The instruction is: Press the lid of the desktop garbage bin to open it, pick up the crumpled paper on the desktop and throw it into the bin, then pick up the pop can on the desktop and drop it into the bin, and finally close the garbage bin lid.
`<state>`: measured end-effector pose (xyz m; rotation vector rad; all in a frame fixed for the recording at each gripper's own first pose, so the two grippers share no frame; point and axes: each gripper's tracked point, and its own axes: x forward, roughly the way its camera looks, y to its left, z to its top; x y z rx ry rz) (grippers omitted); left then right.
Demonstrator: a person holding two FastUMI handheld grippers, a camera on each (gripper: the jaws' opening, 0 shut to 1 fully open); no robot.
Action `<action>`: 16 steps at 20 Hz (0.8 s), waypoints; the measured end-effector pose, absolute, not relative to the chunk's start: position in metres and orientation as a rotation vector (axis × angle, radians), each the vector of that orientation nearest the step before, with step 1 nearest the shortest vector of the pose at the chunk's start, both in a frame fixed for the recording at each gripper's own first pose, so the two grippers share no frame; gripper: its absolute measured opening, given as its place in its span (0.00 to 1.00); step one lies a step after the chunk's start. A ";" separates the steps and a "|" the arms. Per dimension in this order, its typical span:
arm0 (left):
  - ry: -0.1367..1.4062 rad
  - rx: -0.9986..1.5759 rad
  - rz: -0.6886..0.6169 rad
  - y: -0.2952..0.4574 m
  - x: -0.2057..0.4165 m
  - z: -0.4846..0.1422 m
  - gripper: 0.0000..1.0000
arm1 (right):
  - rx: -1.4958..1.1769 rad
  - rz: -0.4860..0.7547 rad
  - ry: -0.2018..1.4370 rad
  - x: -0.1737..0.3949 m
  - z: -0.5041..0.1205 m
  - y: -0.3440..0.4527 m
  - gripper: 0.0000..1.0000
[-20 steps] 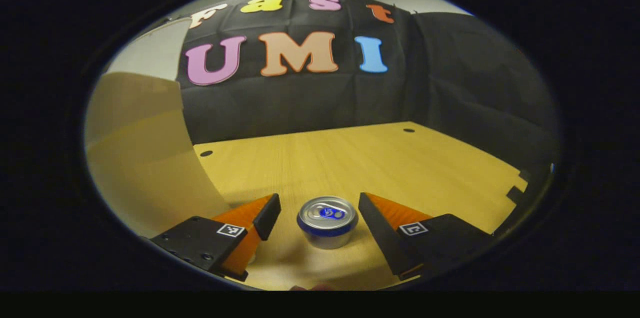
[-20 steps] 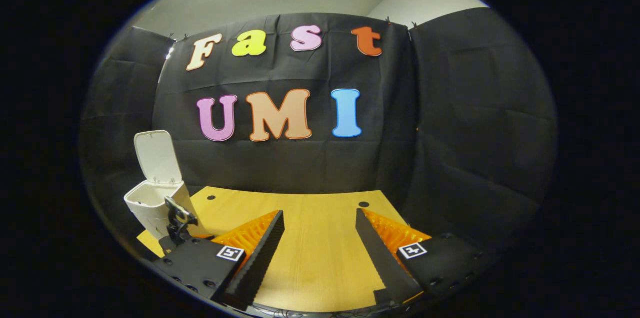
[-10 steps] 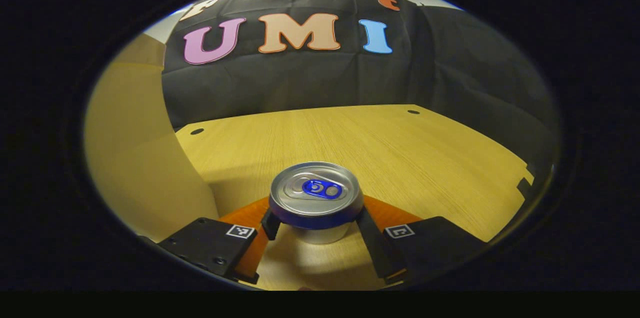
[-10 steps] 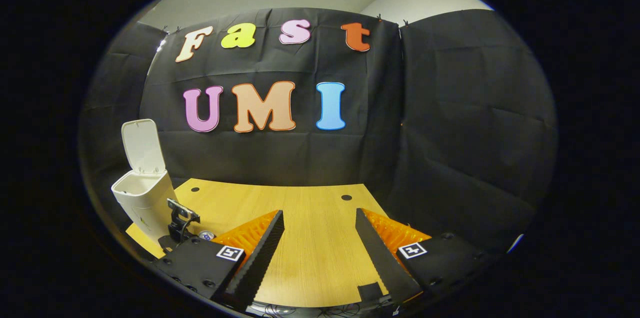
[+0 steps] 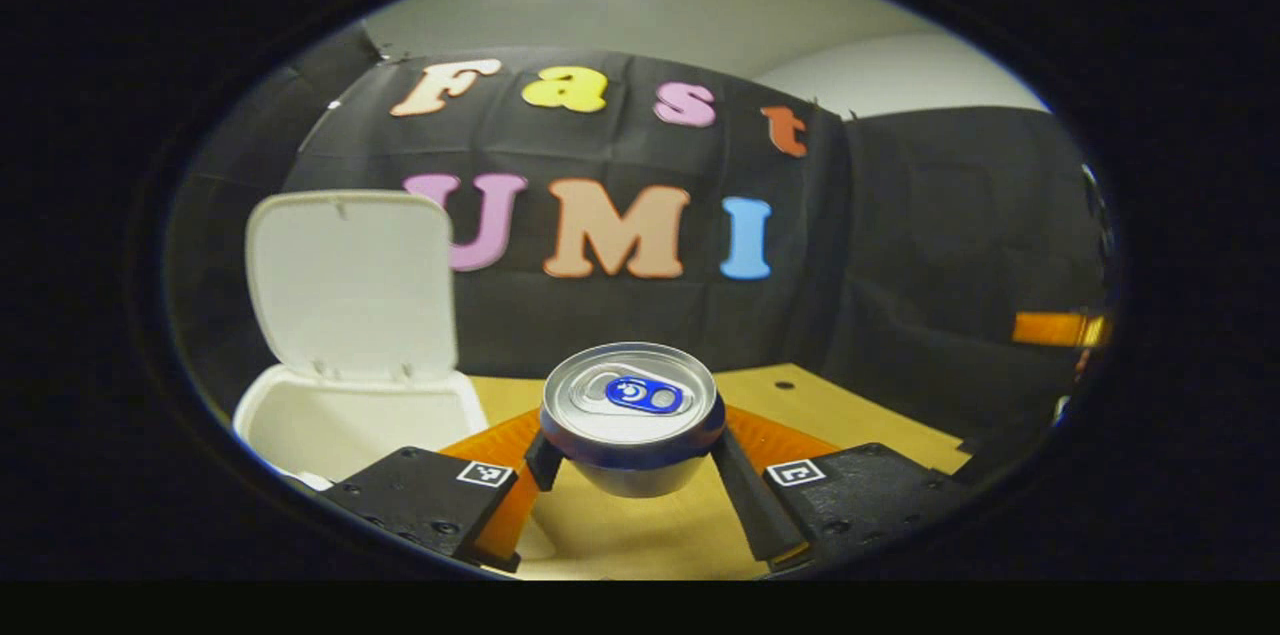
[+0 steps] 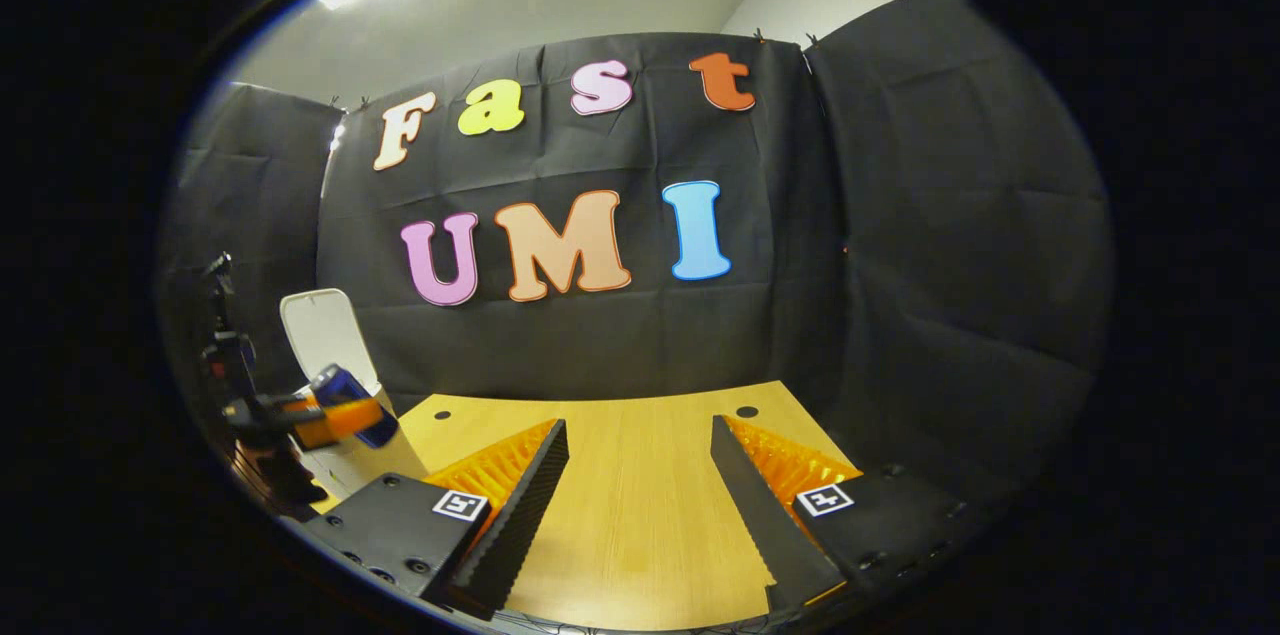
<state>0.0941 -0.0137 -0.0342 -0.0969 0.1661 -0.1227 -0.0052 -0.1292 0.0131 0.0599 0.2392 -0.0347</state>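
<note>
In the left gripper view my left gripper [image 5: 631, 470] is shut on a silver pop can [image 5: 631, 412] with a blue band and tab, held upright above the wooden desktop [image 5: 860, 415]. The white bin [image 5: 350, 415] stands just left of the can, its lid [image 5: 350, 280] raised upright. In the right gripper view the same can [image 6: 345, 395] hangs in the left gripper [image 6: 300, 415] in front of the bin's lid [image 6: 320, 335] at far left. My right gripper [image 6: 640, 505] stands open over the desktop [image 6: 640, 475], nothing between its fingers. The bin's inside is hidden.
Black cloth walls close the booth behind and to the right. Small dark holes [image 6: 746, 411] mark the desktop's far edge. At the right edge of the left gripper view a part of the other gripper [image 5: 1050, 328] shows.
The left gripper closed on the can, then lifted it off the desktop and brought it up beside the open bin. The right gripper stayed open and shifted only slightly.
</note>
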 end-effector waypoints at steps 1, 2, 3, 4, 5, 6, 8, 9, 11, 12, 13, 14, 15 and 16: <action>0.154 -0.106 -0.068 0.011 0.095 -0.024 0.77 | 0.055 -0.028 0.238 -0.004 0.012 -0.128 0.96; 0.143 -0.106 0.024 0.046 0.097 -0.019 0.76 | 0.051 -0.019 0.242 -0.001 0.011 -0.127 0.96; 0.160 -0.091 0.112 0.076 0.097 -0.025 0.77 | 0.051 -0.007 0.248 0.000 0.009 -0.125 0.96; 0.188 -0.079 0.170 0.100 0.097 -0.036 0.77 | 0.055 0.005 0.254 0.002 0.007 -0.123 0.96; 0.220 -0.079 0.204 0.111 0.094 -0.048 0.77 | 0.059 0.016 0.258 0.003 0.005 -0.121 0.94; 0.241 -0.093 0.217 0.113 0.088 -0.055 0.77 | 0.062 0.024 0.261 0.004 0.003 -0.119 0.96; 0.260 -0.137 0.230 0.117 0.086 -0.060 0.78 | 0.060 0.037 0.264 0.008 0.001 -0.114 0.96; 0.256 -0.143 0.238 0.120 0.087 -0.064 0.75 | 0.054 0.040 0.262 0.013 0.002 -0.110 0.96; 0.246 -0.128 0.257 0.125 0.086 -0.064 0.92 | 0.045 0.034 0.259 0.017 0.003 -0.108 0.96; 0.237 -0.121 0.251 0.123 0.085 -0.061 0.94 | 0.046 0.030 0.258 0.016 0.003 -0.109 0.96; 0.222 -0.112 0.240 0.121 0.086 -0.054 0.93 | 0.050 0.025 0.260 0.016 0.002 -0.110 0.96; 0.192 -0.090 0.235 0.120 0.087 -0.044 0.93 | 0.056 0.021 0.262 0.015 0.000 -0.111 0.96; 0.152 -0.057 0.237 0.124 0.090 -0.030 0.93 | 0.062 0.017 0.265 0.014 -0.001 -0.112 0.96; 0.113 -0.021 0.237 0.126 0.093 -0.013 0.91 | 0.068 0.014 0.267 0.014 -0.002 -0.113 0.96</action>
